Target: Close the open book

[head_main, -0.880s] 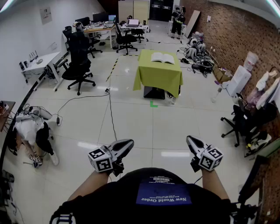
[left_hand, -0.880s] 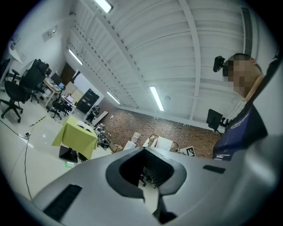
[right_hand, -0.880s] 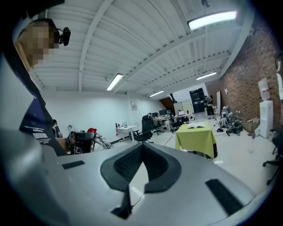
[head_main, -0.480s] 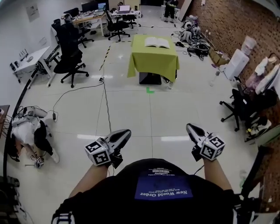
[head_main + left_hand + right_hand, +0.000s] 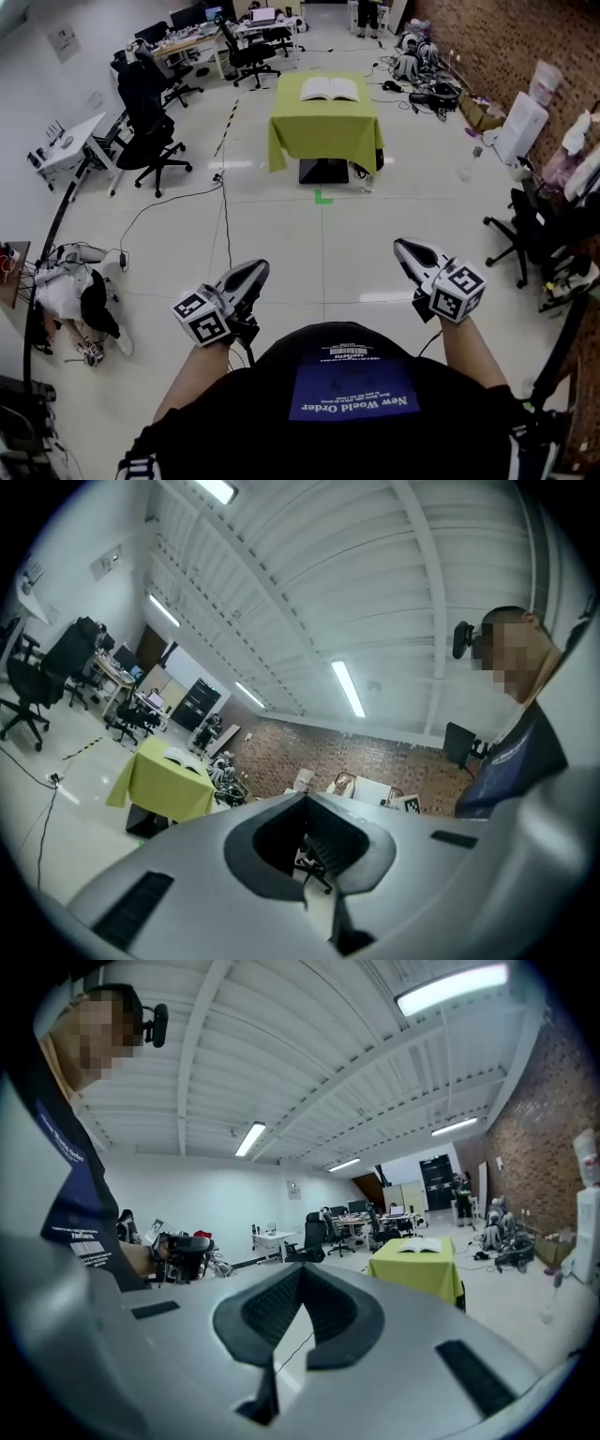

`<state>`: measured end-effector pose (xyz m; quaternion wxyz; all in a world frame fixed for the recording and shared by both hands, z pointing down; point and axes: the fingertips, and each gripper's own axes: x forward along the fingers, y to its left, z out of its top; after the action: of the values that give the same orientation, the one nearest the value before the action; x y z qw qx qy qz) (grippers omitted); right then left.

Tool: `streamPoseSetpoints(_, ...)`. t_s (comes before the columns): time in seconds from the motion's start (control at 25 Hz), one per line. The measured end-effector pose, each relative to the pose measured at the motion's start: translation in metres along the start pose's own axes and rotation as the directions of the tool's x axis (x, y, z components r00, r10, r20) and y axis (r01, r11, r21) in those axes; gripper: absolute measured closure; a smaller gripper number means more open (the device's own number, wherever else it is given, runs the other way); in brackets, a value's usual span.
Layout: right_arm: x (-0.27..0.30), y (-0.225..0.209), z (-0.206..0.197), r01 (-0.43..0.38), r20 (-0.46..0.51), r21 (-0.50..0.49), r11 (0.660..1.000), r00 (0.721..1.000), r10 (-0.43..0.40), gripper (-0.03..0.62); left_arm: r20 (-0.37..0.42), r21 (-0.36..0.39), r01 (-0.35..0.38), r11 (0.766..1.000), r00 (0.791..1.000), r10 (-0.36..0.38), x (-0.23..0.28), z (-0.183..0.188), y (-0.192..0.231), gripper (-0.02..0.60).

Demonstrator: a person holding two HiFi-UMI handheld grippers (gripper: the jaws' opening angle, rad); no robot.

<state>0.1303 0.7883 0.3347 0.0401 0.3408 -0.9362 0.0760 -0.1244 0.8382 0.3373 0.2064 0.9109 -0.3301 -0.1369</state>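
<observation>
The open book [image 5: 329, 89] lies flat, pages up, on a small table draped in a yellow-green cloth [image 5: 323, 136], far ahead across the floor. Both grippers are held low in front of the person's body, well short of the table. My left gripper [image 5: 260, 266] points forward with its jaws shut and nothing in them. My right gripper [image 5: 402, 247] is likewise shut and empty. The left gripper view shows its shut tips [image 5: 305, 799], with the table [image 5: 164, 785] small at the left. In the right gripper view the book [image 5: 419, 1247] sits beyond the shut jaws [image 5: 302, 1269].
Black office chairs [image 5: 150, 141] and desks [image 5: 70, 145] stand at the left and back. A black cable [image 5: 225, 216] runs along the tiled floor. A person crouches at the far left [image 5: 70, 291]. Bags, chairs and clutter line the brick wall on the right [image 5: 539, 225]. A green tape mark [image 5: 323, 197] lies before the table.
The table and book have come nearer and sit more centred in the head view. Both grippers ride a little higher in the picture, still shut.
</observation>
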Motion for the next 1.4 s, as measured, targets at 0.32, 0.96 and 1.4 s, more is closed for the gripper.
streamPoseSetpoints(0.32, 0.013, -0.104, 0.024, -0.057, 0.011, -0.031, 0.998, 0.998, 0.057, 0.609, -0.016, 0.005, -0.027, 1.0, 1.0, 0.027, 0.107, 0.002, 0.015, 0.575)
streamPoseSetpoints(0.96, 0.167, -0.197, 0.056, 0.056, -0.008, -0.022, 0.998, 0.998, -0.056, 0.609, -0.036, -0.012, 0.087, 0.996, 0.996, -0.087, 0.185, 0.074, 0.187, 0.575)
streamPoseSetpoints(1.4, 0.312, -0.239, 0.076, 0.114, -0.004, 0.027, 0.993, 0.993, -0.114, 0.609, -0.055, -0.011, 0.153, 0.988, 0.987, -0.153, 0.209, 0.143, 0.33, 0.575)
